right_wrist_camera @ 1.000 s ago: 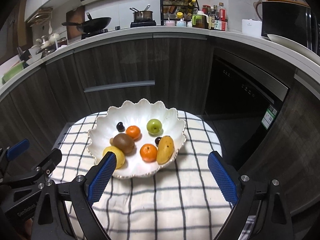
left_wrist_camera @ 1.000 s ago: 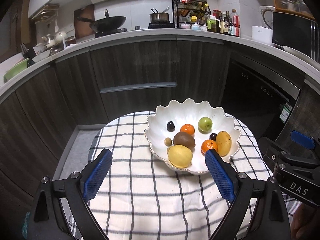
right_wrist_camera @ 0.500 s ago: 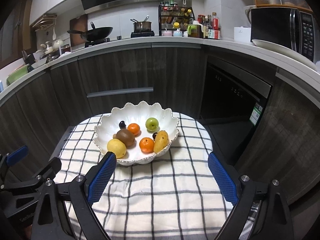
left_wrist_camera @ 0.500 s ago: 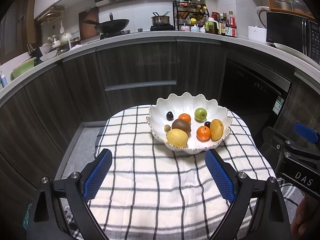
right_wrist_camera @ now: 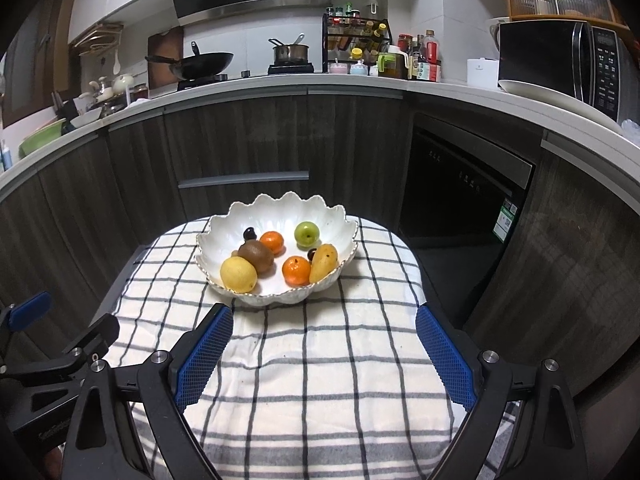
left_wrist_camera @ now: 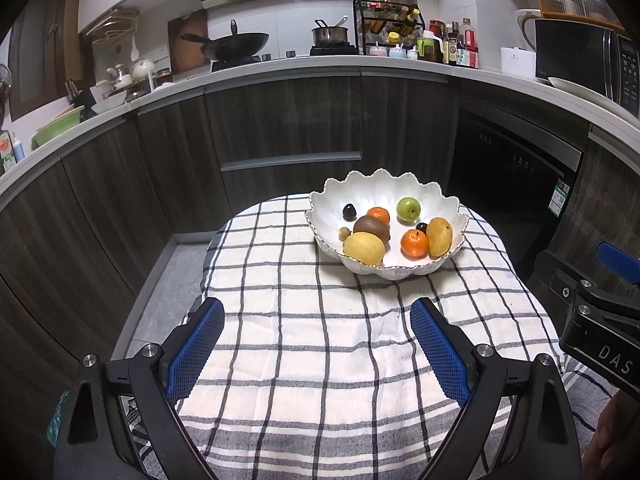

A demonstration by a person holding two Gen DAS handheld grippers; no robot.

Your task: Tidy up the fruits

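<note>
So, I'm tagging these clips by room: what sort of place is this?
A home kitchen, by the look of it. A wok and a pot sit on the stove, a spice rack and a microwave stand on the counter, above dark wood cabinets.

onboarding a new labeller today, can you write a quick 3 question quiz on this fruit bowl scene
1. True or false: every fruit lies inside the white scalloped bowl.
2. How many orange tangerines are in the bowl? A) one B) two C) three
3. Fill in: the left gripper and the right gripper both have their jaws ____, with nothing between them.

Key:
1. True. None lies on the checked cloth.
2. B. One sits beside the kiwi, the other against the mango.
3. Open.
</note>
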